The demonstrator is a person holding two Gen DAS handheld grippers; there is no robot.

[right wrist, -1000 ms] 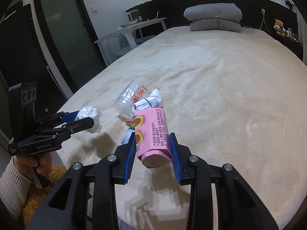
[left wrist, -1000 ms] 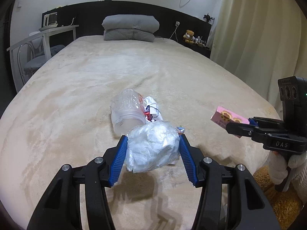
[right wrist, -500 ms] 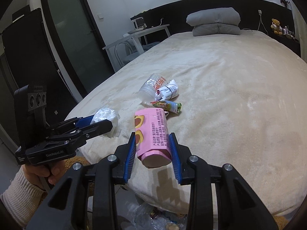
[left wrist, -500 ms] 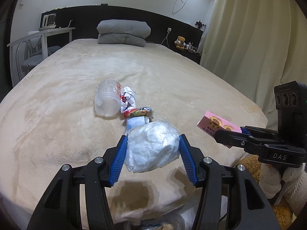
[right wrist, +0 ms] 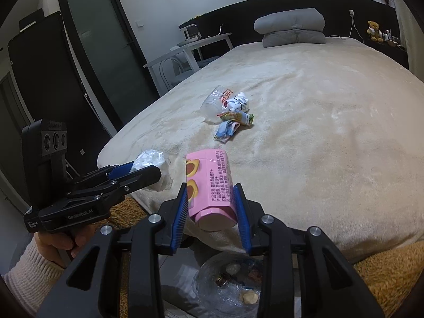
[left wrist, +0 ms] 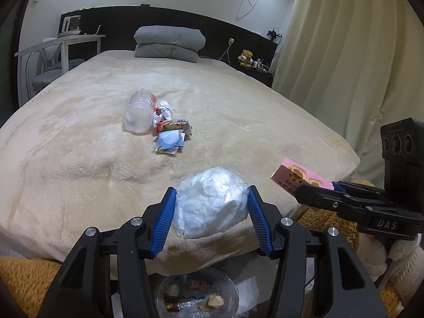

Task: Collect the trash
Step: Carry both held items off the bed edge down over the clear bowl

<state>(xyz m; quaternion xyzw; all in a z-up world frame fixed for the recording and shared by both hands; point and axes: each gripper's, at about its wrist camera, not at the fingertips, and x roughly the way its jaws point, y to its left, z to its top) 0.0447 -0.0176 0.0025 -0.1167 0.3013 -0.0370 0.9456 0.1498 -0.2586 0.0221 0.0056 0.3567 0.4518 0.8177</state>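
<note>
My left gripper (left wrist: 210, 213) is shut on a crumpled white plastic wad (left wrist: 212, 201), held over the bed's foot edge. My right gripper (right wrist: 210, 206) is shut on a pink cookie box (right wrist: 209, 182); the box also shows in the left wrist view (left wrist: 296, 176). The wad also shows in the right wrist view (right wrist: 152, 161). A clear plastic cup (left wrist: 139, 112), a white wrapper (left wrist: 164, 108), a colourful snack wrapper (left wrist: 175, 126) and a blue-white packet (left wrist: 169, 141) lie together mid-bed. A bin lined with clear plastic (left wrist: 197, 295), holding trash, sits on the floor below both grippers (right wrist: 233, 286).
The beige bed (left wrist: 79, 137) fills the view, with folded grey pillows (left wrist: 169, 42) at the head. A white desk and chair (left wrist: 53, 58) stand left, curtains (left wrist: 344, 53) right, a dark door (right wrist: 106, 53) far left. Orange-brown rug (right wrist: 387, 270) lies at the bed's foot.
Both grippers have pulled back from the trash pile to the bed's foot, each still holding its item. The floor bin has come into view below them.
</note>
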